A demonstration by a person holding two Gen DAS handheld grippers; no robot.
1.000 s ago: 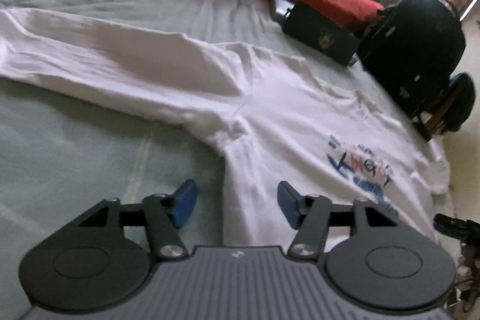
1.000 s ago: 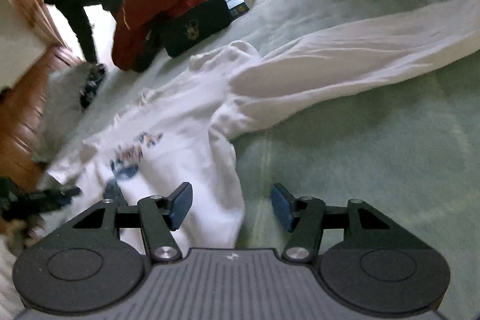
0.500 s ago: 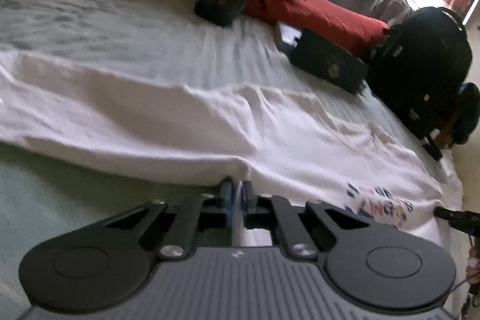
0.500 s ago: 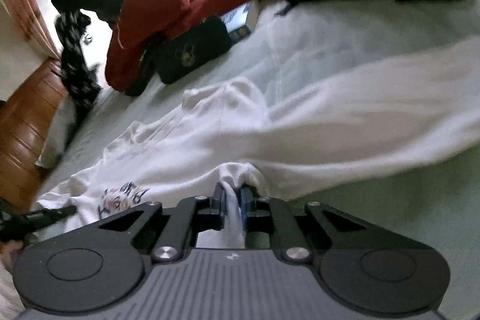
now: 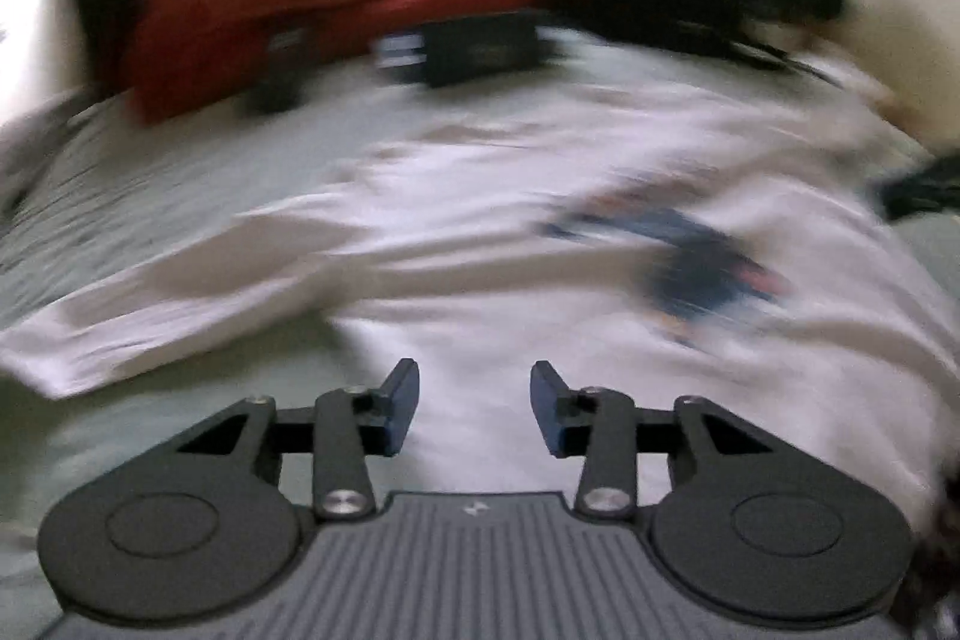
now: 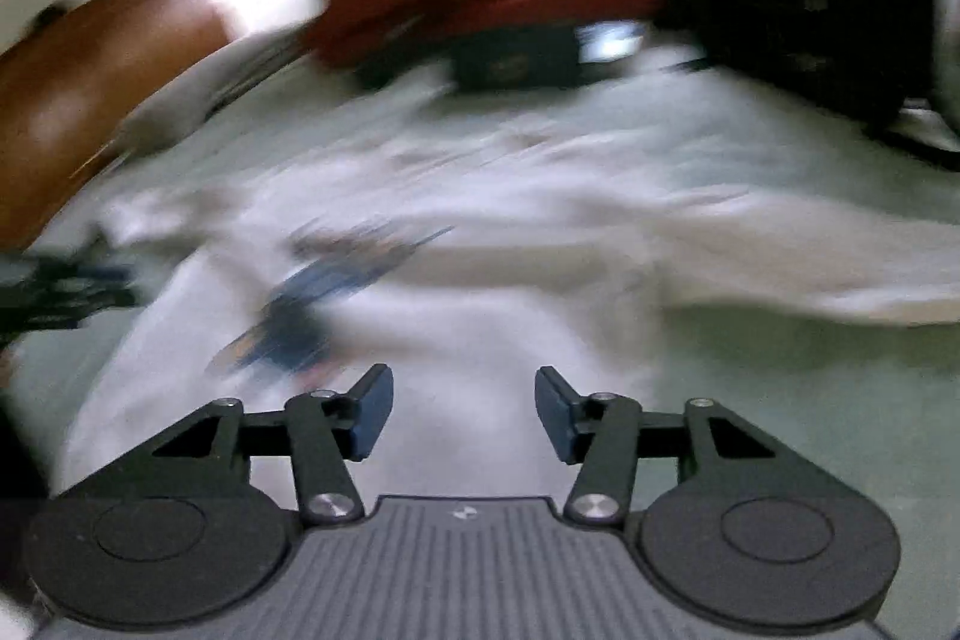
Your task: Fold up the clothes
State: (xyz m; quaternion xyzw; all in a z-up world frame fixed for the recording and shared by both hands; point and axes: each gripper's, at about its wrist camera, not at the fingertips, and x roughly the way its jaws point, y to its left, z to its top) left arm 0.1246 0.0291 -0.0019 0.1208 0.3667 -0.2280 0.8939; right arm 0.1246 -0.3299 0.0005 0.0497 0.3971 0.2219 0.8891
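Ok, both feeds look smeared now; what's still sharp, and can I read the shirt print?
Left wrist view: the left gripper is sharp, but the white shirt and its print are motion-blurred and unreadable. Right wrist view: likewise, with only the right gripper crisp and the background streaked.

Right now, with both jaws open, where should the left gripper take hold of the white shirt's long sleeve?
Probably at the sleeve's outer end, coming from the left of the left gripper. That end lies flat and free on the pale bedsheet, so its edge looks easy to pinch.
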